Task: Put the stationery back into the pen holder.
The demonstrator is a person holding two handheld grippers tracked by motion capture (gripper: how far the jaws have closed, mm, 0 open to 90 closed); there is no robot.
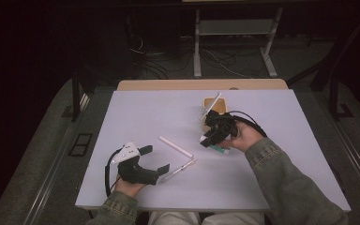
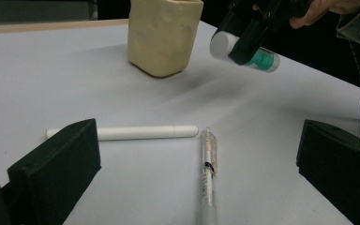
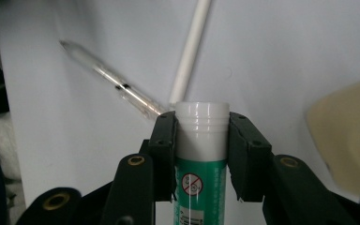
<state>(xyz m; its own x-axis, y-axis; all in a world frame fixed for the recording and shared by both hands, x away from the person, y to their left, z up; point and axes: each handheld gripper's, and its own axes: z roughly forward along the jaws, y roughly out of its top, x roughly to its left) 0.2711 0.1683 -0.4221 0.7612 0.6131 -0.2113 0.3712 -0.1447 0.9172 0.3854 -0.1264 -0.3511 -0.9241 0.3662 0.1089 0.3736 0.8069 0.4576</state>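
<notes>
A glue stick with a white cap and green label is clamped between the jaws of my right gripper. From above, the right gripper holds the glue stick off the table, just in front of a cream cup. My left gripper rests open near the front left; its jaws stand wide apart with nothing gripped. Ahead of the left gripper lie a white stick and a clear pen. Beyond them are the cup and the lifted glue stick.
The white table holds the white stick and clear pen near its middle. A white rod leans in the cup. A desk frame and cables stand on the dark floor beyond the far edge.
</notes>
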